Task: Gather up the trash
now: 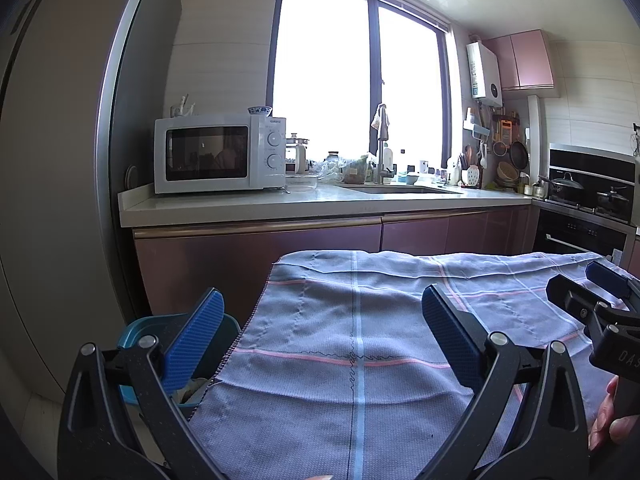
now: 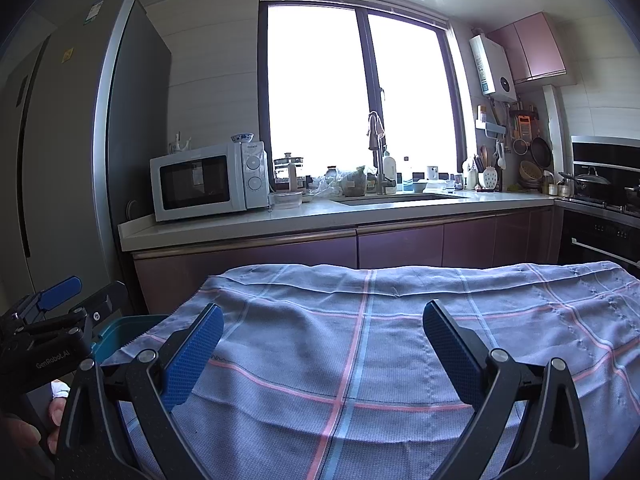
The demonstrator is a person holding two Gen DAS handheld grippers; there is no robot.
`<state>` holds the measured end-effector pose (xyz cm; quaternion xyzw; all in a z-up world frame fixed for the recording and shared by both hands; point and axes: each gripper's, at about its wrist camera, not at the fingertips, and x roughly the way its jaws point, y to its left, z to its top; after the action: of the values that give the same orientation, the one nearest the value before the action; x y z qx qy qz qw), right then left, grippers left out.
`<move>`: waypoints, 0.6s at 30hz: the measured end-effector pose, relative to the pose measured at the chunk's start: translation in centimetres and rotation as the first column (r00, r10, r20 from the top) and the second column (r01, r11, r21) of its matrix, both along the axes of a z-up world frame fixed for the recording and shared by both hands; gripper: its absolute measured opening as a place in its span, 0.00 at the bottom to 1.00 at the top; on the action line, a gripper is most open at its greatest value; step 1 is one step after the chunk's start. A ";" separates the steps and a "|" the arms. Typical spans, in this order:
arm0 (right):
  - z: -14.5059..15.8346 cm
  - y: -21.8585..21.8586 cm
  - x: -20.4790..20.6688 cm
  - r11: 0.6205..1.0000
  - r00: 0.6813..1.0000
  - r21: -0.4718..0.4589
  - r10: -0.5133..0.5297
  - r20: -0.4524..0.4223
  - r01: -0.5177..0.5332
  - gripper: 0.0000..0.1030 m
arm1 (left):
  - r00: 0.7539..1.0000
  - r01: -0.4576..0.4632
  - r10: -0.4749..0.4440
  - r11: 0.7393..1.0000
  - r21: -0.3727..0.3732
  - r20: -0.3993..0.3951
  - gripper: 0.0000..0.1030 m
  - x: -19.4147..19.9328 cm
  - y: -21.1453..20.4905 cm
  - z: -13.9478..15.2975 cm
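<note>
My left gripper (image 1: 322, 316) is open and empty, held above the left part of a table covered with a grey-blue checked cloth (image 1: 360, 320). A teal bin (image 1: 138, 330) stands left of the table, below the left finger, with some crumpled trash (image 1: 192, 390) inside. My right gripper (image 2: 323, 330) is open and empty above the same cloth (image 2: 380, 340). The bin's rim (image 2: 120, 330) shows in the right wrist view beside the table edge. Each gripper shows in the other's view: the right one (image 1: 600, 292), the left one (image 2: 52, 304). No trash shows on the cloth.
A kitchen counter (image 1: 320, 200) runs behind the table with a white microwave (image 1: 220, 152), a sink with a tap (image 1: 382, 148) and cluttered jars and bags. A tall fridge (image 1: 52, 160) stands on the left. A stove with pots (image 1: 588, 196) is on the right.
</note>
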<state>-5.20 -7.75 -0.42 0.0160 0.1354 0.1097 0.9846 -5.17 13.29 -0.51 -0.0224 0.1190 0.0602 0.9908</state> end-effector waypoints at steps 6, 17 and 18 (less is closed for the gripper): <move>0.2 0.0 0.3 1.000 1.000 0.001 -0.002 0.003 0.002 0.94 | 1.000 -0.002 0.002 1.000 0.002 0.002 0.95 0.0 0.0 0.1; 0.3 0.0 0.1 1.000 1.000 0.001 -0.006 0.006 0.006 0.94 | 1.000 -0.020 0.020 1.000 0.023 0.011 0.95 0.4 0.2 -0.2; 0.2 0.0 0.0 1.000 1.000 0.001 -0.007 0.005 0.007 0.94 | 1.000 -0.020 0.020 1.000 0.023 0.011 0.95 0.5 0.3 -0.3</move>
<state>-5.21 -7.79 -0.19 0.0165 0.1328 0.1063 0.9853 -4.64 13.61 -0.76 -0.0126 0.1128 0.0714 0.9910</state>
